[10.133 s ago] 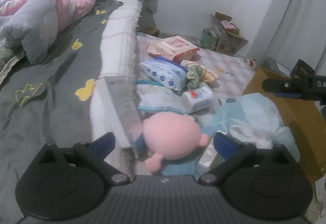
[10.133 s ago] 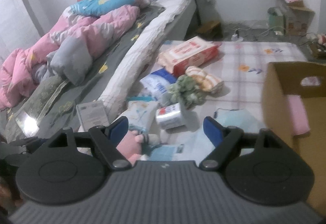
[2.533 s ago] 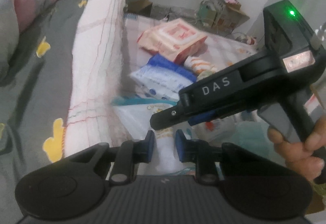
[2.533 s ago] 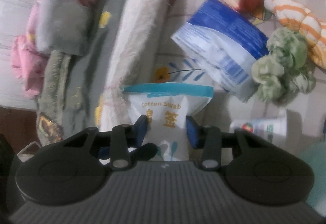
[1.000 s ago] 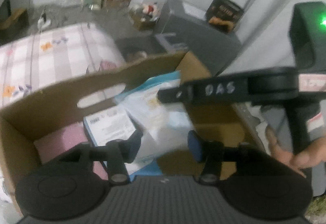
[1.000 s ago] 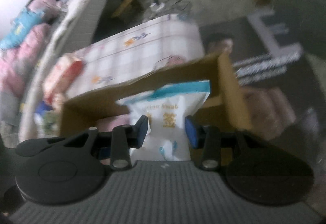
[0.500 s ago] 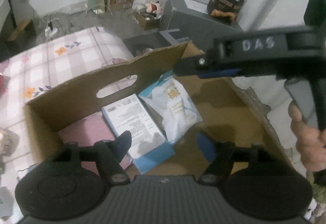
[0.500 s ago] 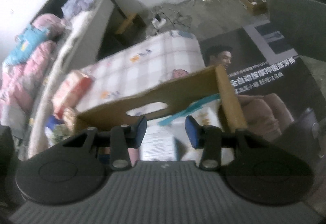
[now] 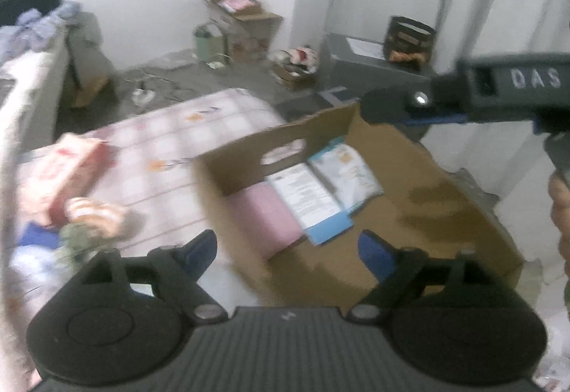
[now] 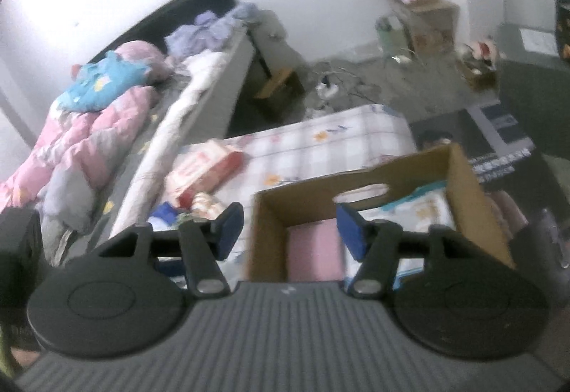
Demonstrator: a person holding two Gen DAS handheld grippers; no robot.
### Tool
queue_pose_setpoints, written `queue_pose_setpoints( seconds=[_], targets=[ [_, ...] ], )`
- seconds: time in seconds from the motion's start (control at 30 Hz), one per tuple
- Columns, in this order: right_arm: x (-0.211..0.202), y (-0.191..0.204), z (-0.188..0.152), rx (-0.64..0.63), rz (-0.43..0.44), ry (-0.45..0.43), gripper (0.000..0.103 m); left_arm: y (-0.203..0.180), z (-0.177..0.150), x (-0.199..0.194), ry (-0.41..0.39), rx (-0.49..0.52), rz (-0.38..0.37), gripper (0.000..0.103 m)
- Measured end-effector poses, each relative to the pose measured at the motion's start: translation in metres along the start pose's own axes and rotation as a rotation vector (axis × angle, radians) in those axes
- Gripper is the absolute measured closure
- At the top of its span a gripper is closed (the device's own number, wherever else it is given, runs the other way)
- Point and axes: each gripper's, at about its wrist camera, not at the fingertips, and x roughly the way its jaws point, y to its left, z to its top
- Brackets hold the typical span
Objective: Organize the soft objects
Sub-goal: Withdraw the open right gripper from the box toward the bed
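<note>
The cardboard box (image 9: 445,213) stands on the floor, open at the top. Inside lie a pink soft pack (image 9: 263,213), a white and blue pack (image 9: 310,199) and the cotton swab bag (image 9: 351,174). My left gripper (image 9: 288,249) hangs above the box's near left corner, its jaws opening with nothing between them. My right gripper (image 10: 290,230) hovers over the box (image 10: 356,185), its jaws also opening and empty. In the left wrist view the right gripper (image 9: 377,105) reaches in from the right above the box, held by a hand (image 9: 559,199).
A checked mat (image 9: 171,142) left of the box carries a pink-red tissue pack (image 9: 67,171), a striped toy and a green plush (image 9: 78,235). The bed (image 10: 89,149) with pink bedding lies at the left. A grey cabinet (image 9: 356,67) and cartons (image 9: 242,14) stand by the wall.
The right gripper let go of the cotton swab bag, which now lies in the box. Both grippers rose and drew back from the box, and both pairs of jaws spread wider.
</note>
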Motion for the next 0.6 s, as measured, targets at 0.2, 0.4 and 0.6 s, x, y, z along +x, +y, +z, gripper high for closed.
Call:
queue_pose_setpoints(
  seconds=[0.2,0.4,0.6],
  targets=[
    [-0.007,0.064,-0.014,-0.096,0.042,0.031,0.044,0.032,-0.031,-0.050,-0.066,-0.010,0.076,0.008],
    [-0.003,0.127,-0.019,-0.180,0.091,0.048,0.042,0.069,-0.059,-0.080,-0.087,-0.035,0.159,0.008],
    [0.013,0.180,-0.029,-0.235,0.134,0.088,0.040,0.106,-0.089,-0.100,-0.082,-0.112,0.192,0.005]
  ],
)
